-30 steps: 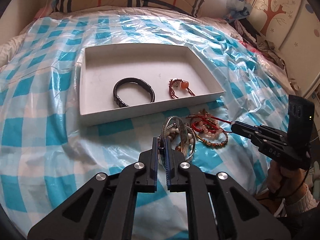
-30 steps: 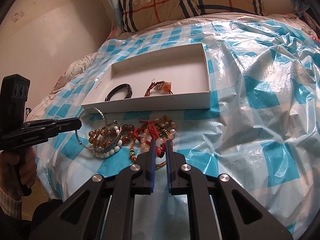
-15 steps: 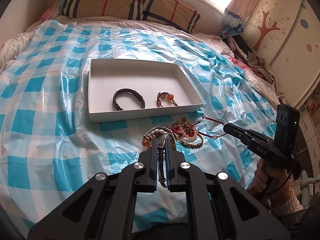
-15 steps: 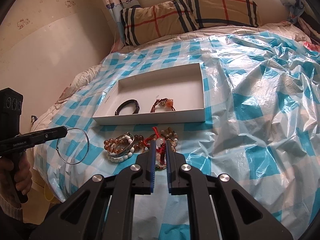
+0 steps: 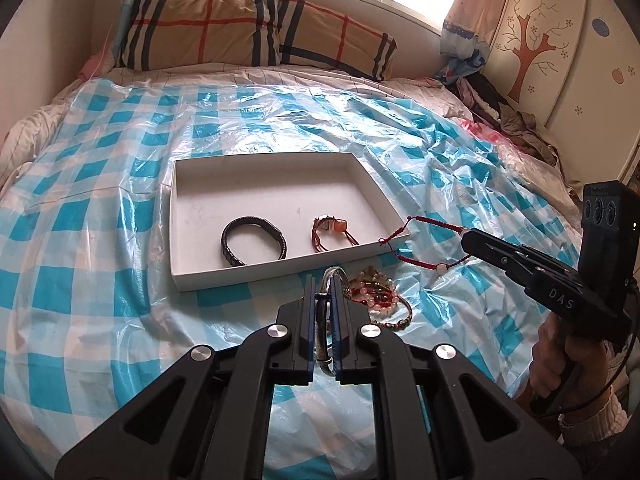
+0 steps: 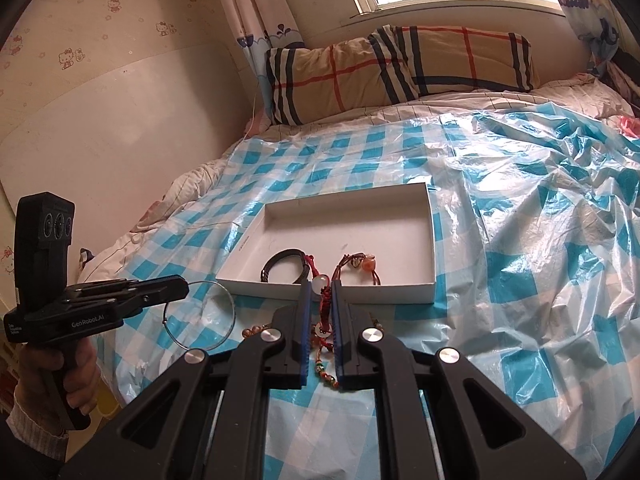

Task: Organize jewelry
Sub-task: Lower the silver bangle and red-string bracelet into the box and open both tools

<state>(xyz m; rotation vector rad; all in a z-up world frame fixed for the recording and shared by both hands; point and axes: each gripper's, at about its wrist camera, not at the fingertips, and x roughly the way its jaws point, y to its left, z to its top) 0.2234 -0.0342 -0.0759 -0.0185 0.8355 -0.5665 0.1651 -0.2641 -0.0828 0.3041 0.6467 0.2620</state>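
Left gripper (image 5: 321, 280) pinches thin silver bangle (image 6: 200, 314); full ring visible only in right wrist view. Right gripper (image 6: 321, 286) pinches red cord bracelet (image 5: 424, 240), lifted near white box (image 5: 178, 280); its loop visible only in left wrist view. Bead pile (image 5: 376, 300) near box.

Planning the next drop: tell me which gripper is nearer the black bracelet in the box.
Left, by a small margin. The left gripper is just before the black bracelet, near the box's front wall; the right gripper hangs off past its right corner.

Before the white tray (image 6: 430, 236), the right hand-held gripper (image 6: 321, 292) is pinching a red cord bracelet (image 6: 325, 305), the left hand-held gripper (image 6: 178, 289) gripping a silver bangle (image 6: 200, 316) beside it.
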